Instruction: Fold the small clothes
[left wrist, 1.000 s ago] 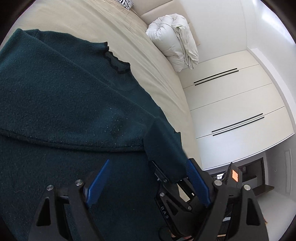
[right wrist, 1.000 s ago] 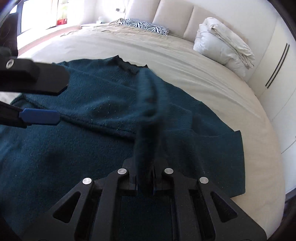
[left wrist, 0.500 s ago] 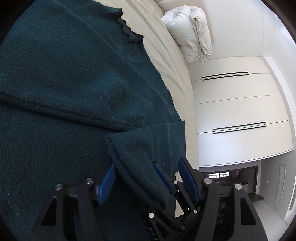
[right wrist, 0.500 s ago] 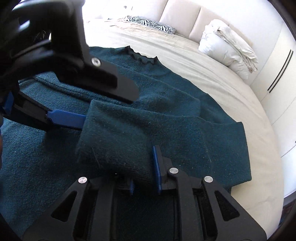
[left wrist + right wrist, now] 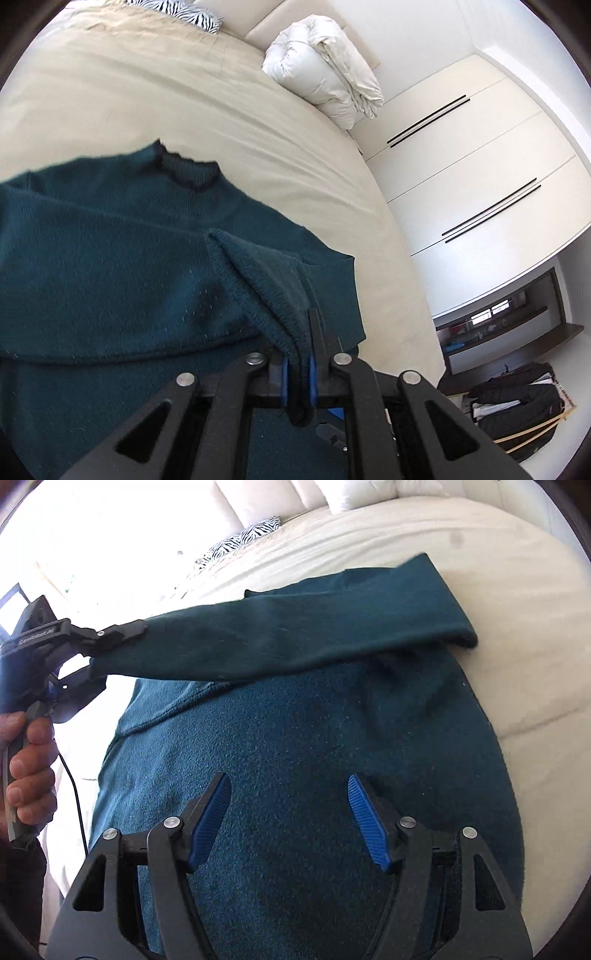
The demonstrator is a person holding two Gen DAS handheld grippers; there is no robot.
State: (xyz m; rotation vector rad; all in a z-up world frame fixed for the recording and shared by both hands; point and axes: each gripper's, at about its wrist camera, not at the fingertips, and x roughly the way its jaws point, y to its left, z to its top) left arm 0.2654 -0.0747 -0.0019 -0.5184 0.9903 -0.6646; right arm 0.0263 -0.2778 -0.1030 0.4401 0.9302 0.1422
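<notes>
A dark teal knit sweater (image 5: pixel 110 266) lies spread on a beige bed, its frilled collar (image 5: pixel 184 173) pointing away. My left gripper (image 5: pixel 297 373) is shut on the cuff of one sleeve (image 5: pixel 266 291). In the right wrist view that sleeve (image 5: pixel 295 635) stretches taut across the sweater body (image 5: pixel 295 760), held at its left end by the left gripper (image 5: pixel 88 664) in a hand. My right gripper (image 5: pixel 290 819) is open and empty, hovering over the sweater body.
A folded white duvet (image 5: pixel 325 70) and a zebra-print pillow (image 5: pixel 184 14) lie at the head of the bed (image 5: pixel 184 99). White wardrobe doors (image 5: pixel 480 177) stand to the right. Bags (image 5: pixel 517 398) sit on the floor beyond the bed.
My right gripper let go of the sleeve cuff and opened, drawing back over the body. My left gripper closed on the cuff and pulled the sleeve across the sweater.
</notes>
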